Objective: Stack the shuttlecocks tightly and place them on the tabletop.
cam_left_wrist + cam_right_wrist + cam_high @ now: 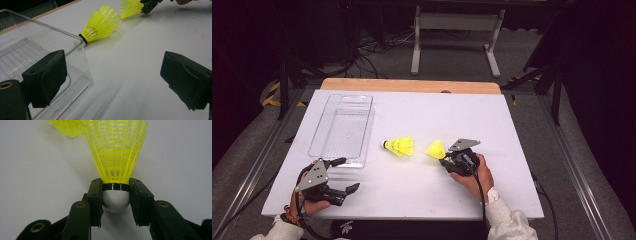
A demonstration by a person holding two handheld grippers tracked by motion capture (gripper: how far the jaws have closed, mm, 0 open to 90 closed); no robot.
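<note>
My right gripper (445,161) is shut on a yellow shuttlecock (436,149), right of the table's middle. In the right gripper view its jaws clamp the white cork head (115,200) at the black band, and the yellow skirt (117,150) points away from me. A second yellow shuttlecock (400,145) lies on its side on the white table, just left of the held one and right of the clear plastic tray (362,97); it also appears as the nearer shuttlecock (101,25) in the left gripper view. My left gripper (346,175) rests open near the tray's near corner (82,43), nothing between its jaws.
The clear tray holds nothing. A wooden strip (412,85) borders the white tabletop (412,195) at the far edge. Metal rails (577,170) run along both sides of the table, and a white stand (457,22) and cables sit on the floor behind.
</note>
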